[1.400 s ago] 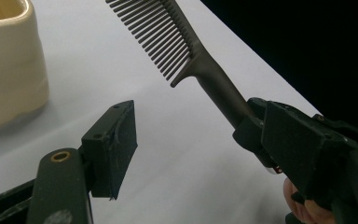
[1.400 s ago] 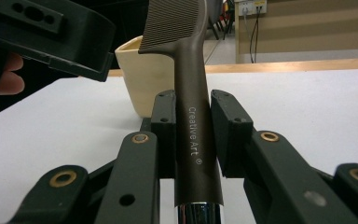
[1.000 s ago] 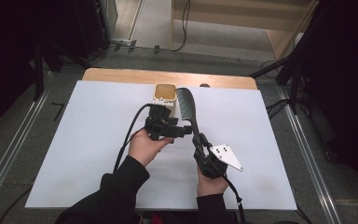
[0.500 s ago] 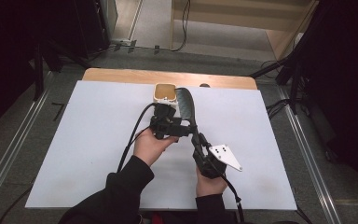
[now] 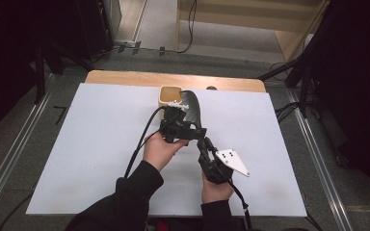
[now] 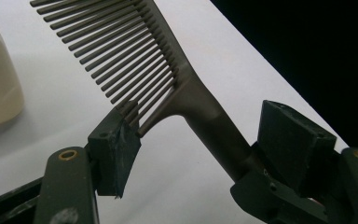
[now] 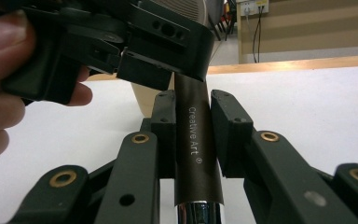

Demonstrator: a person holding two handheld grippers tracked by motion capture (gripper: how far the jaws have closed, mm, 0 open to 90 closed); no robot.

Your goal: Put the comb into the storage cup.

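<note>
A dark wide-toothed comb (image 5: pixel 192 109) points away from me over the white table sheet, its head next to a beige cup (image 5: pixel 169 95). My right gripper (image 7: pixel 193 122) is shut on the comb's brown handle (image 7: pixel 198 158), which carries the print "Creative Art". In the high view the right gripper (image 5: pixel 206 150) sits just behind the left gripper (image 5: pixel 177 126). The left gripper (image 6: pixel 203 135) is open, its jaws standing on either side of the comb's neck (image 6: pixel 200 105). One pad (image 6: pixel 116 149) touches the tips of the nearest teeth.
The white sheet (image 5: pixel 86 144) covers a table with a wooden strip (image 5: pixel 125 77) along its far edge. Metal rails run on both sides. Dark equipment and cables lie on the floor beyond the table.
The left hand and its gripper have edged slightly right, closer to the comb. The right gripper and the comb have kept still.
</note>
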